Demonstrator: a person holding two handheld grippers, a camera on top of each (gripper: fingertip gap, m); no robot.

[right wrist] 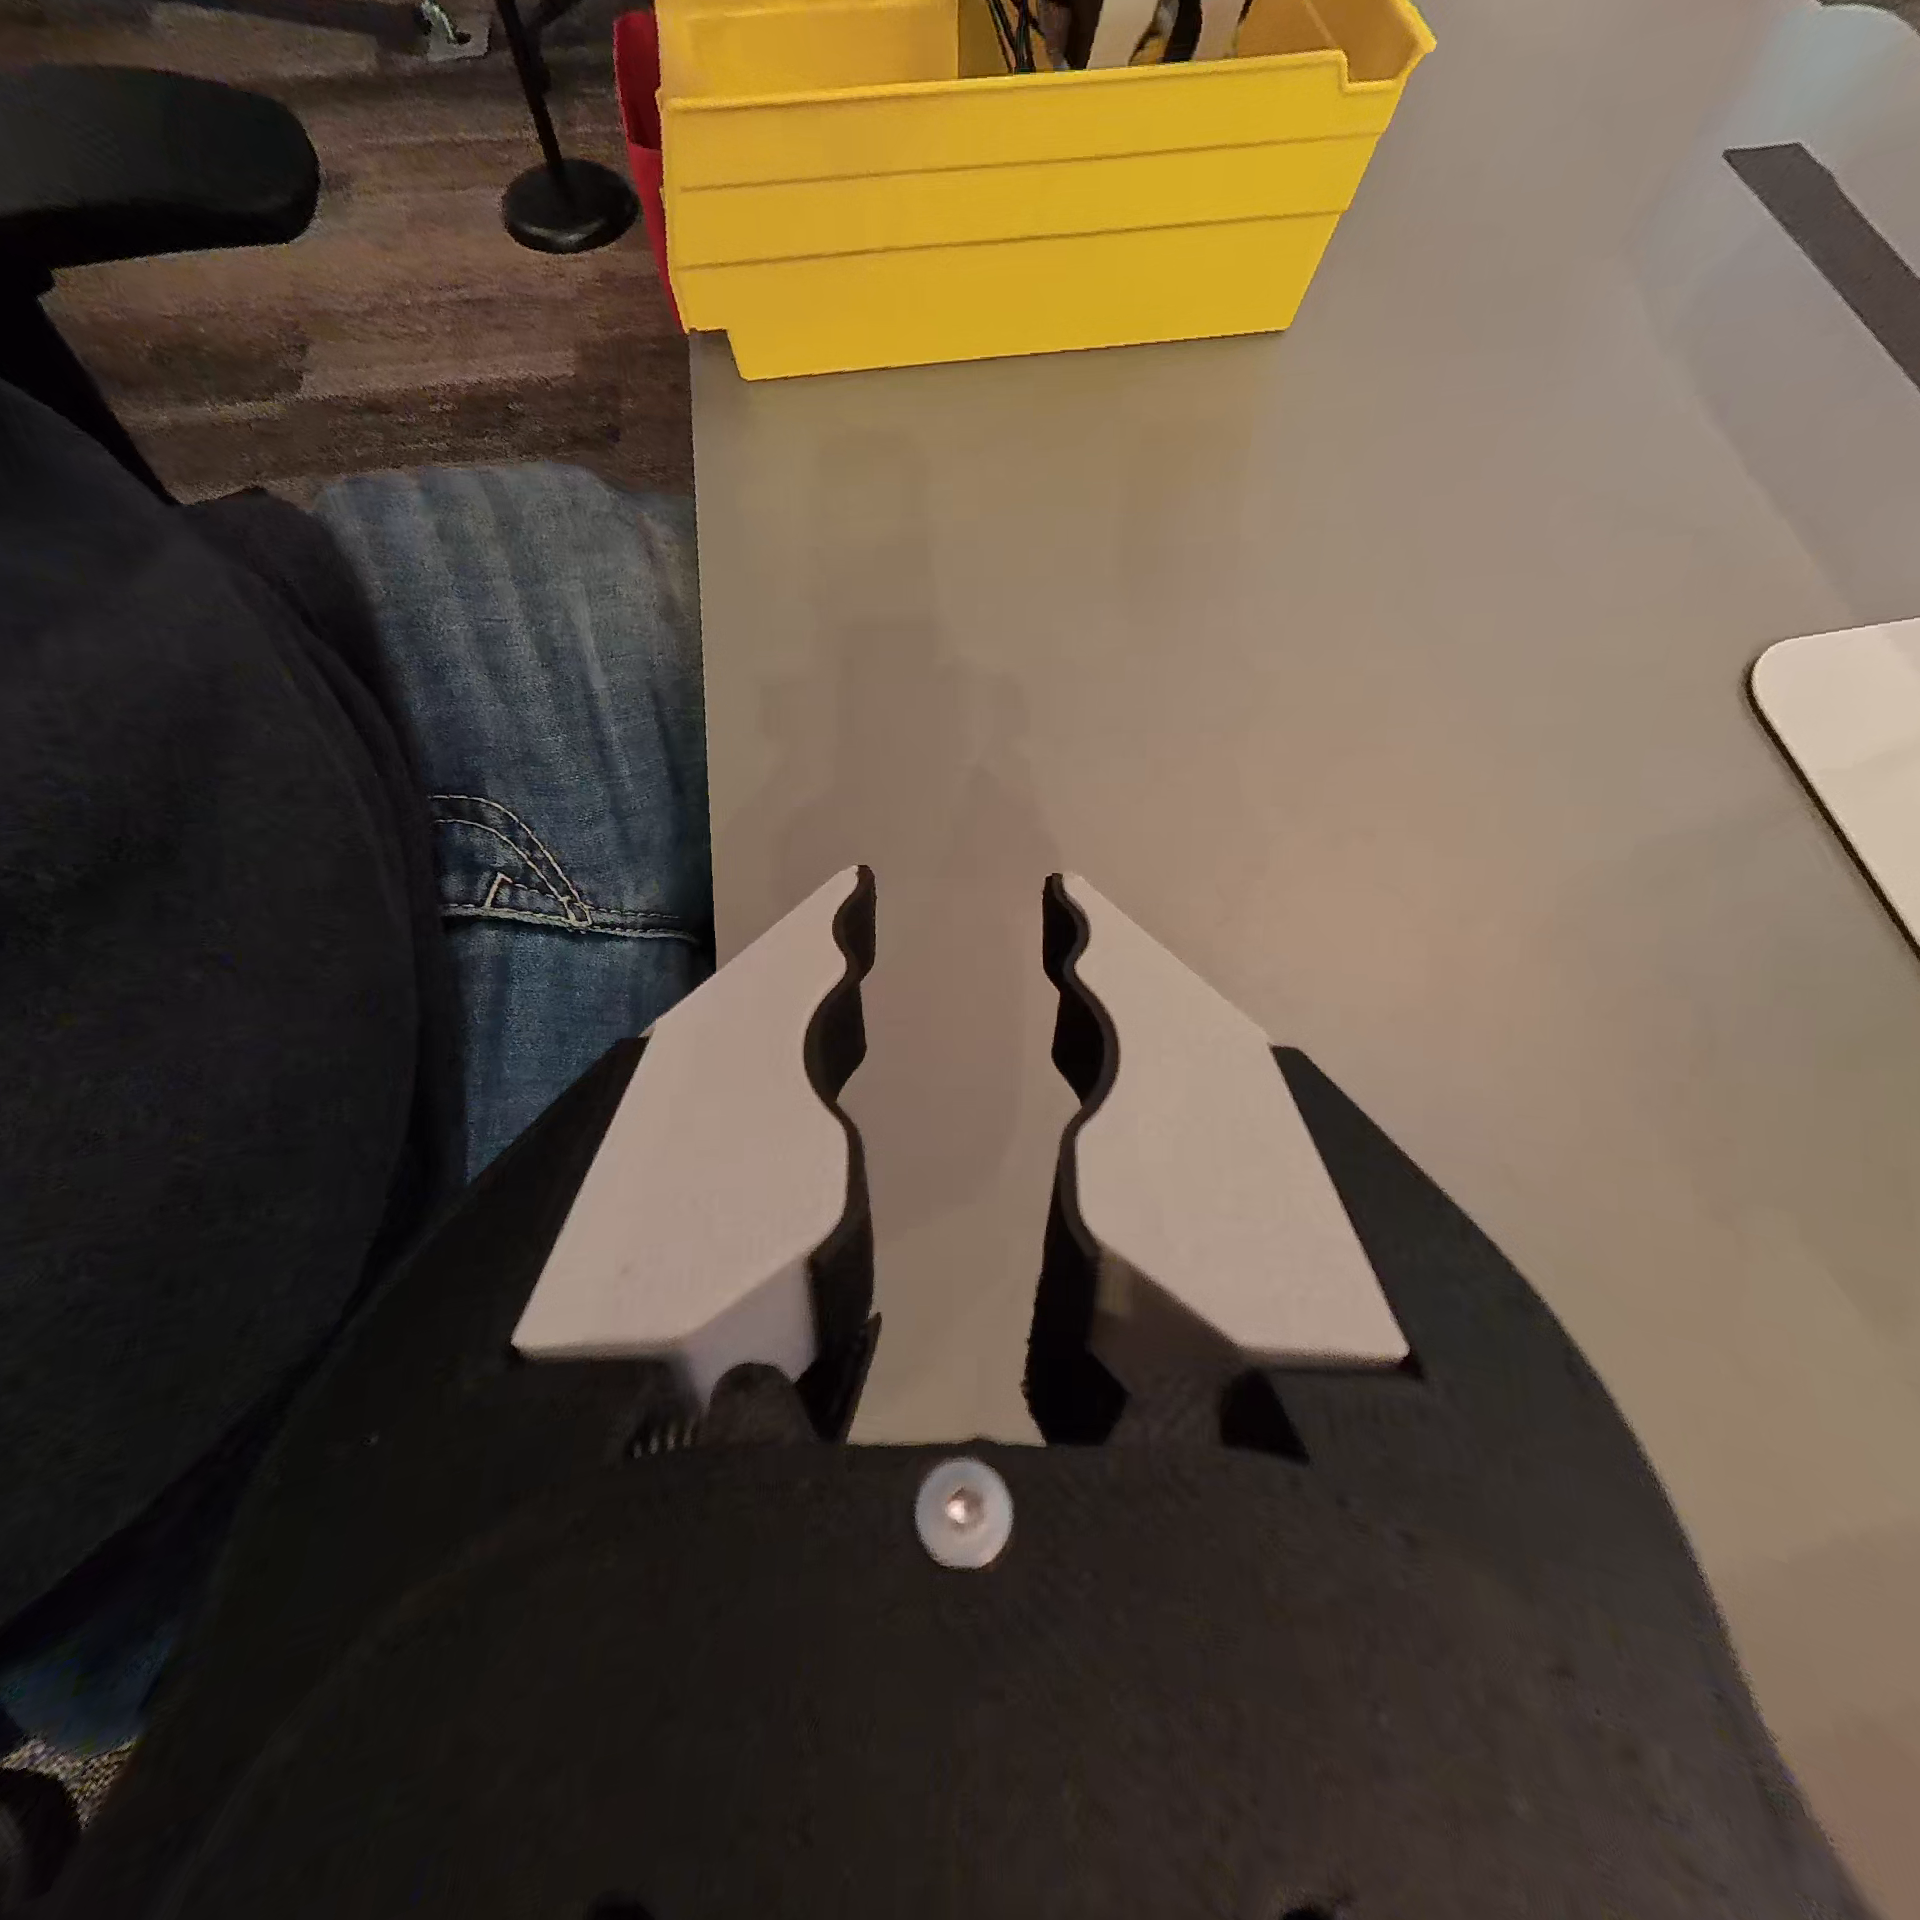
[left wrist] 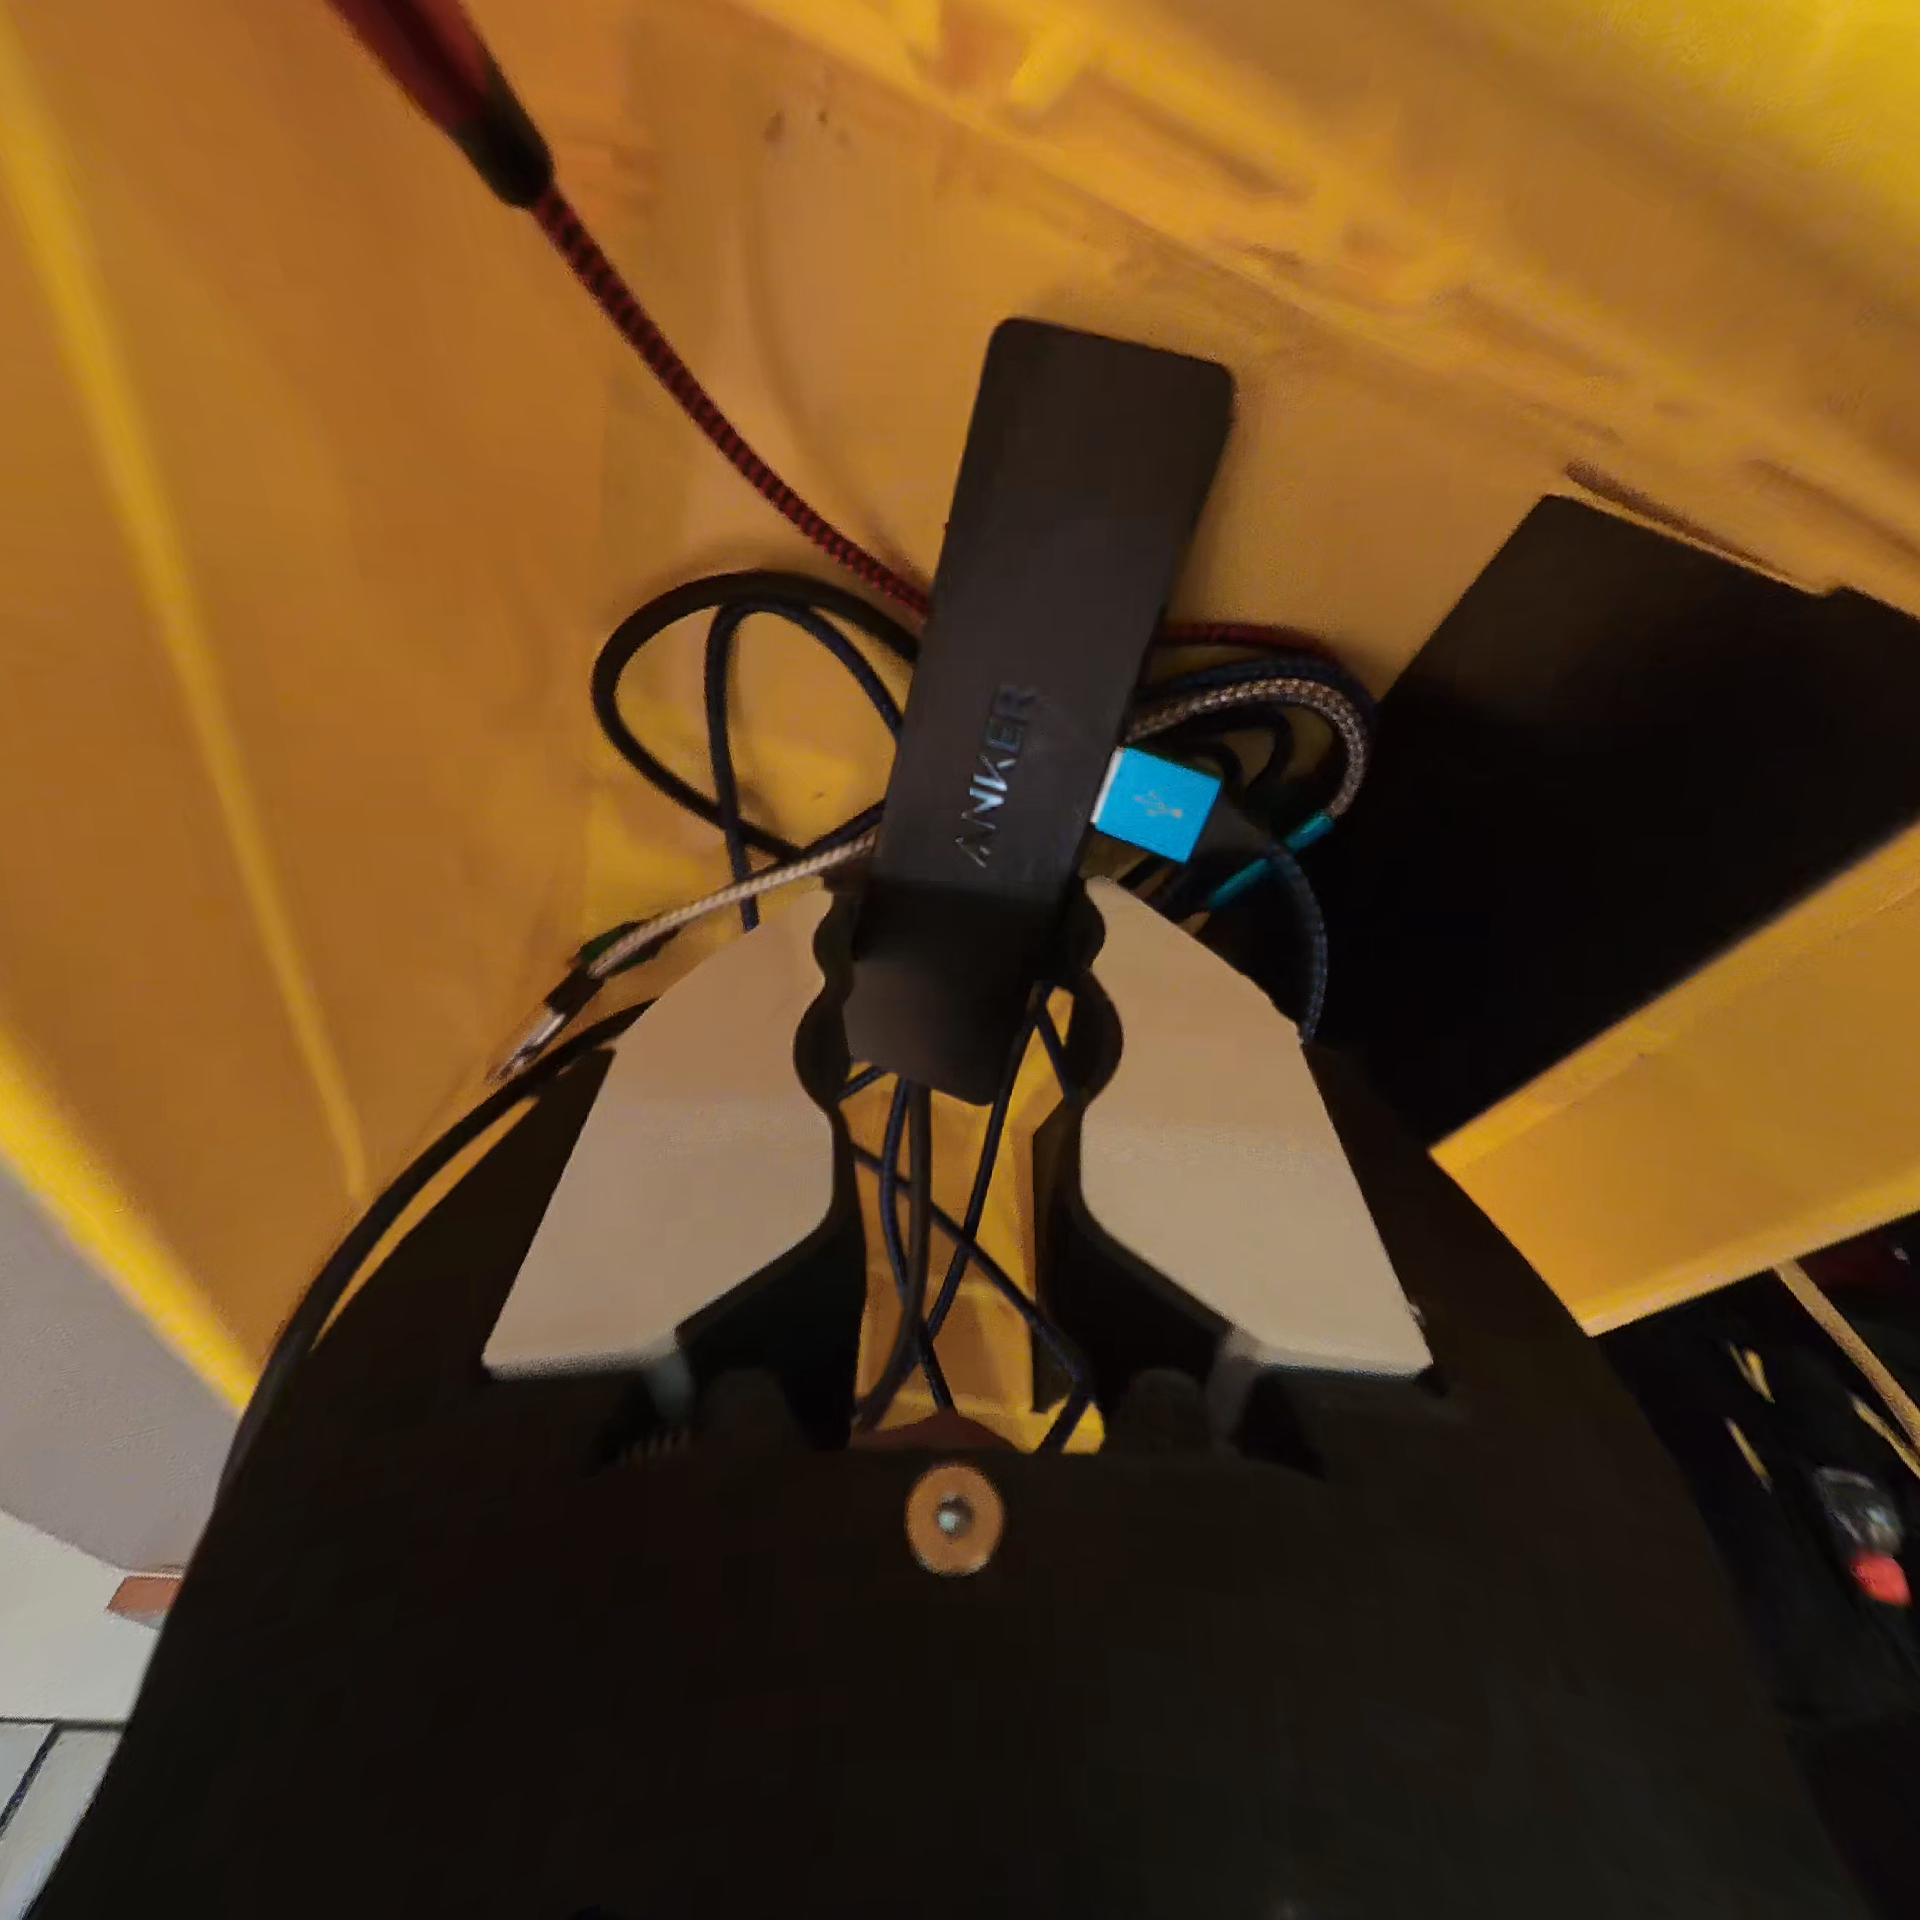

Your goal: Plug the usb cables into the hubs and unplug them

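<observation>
My left gripper (left wrist: 961,961) is inside the yellow bin (left wrist: 312,520) and is shut on the near end of a black USB hub (left wrist: 1049,644). A blue USB plug (left wrist: 1158,805) sits in the hub's right side. Several tangled cables lie under the hub: a red-black braided cable (left wrist: 644,343), a silver braided cable (left wrist: 727,899) and dark cables (left wrist: 665,727). A second black flat object (left wrist: 1579,769) lies at the right of the bin. My right gripper (right wrist: 958,894) is open and empty above the grey table (right wrist: 1299,623), well short of the yellow bin (right wrist: 997,218).
A person in jeans (right wrist: 540,675) sits at the table's left edge. A white flat device (right wrist: 1860,748) lies at the right edge of the right wrist view. A dark tape strip (right wrist: 1839,239) is on the table. A black stand base (right wrist: 566,213) is on the floor. Tip to tip, the grippers are about 45 cm apart.
</observation>
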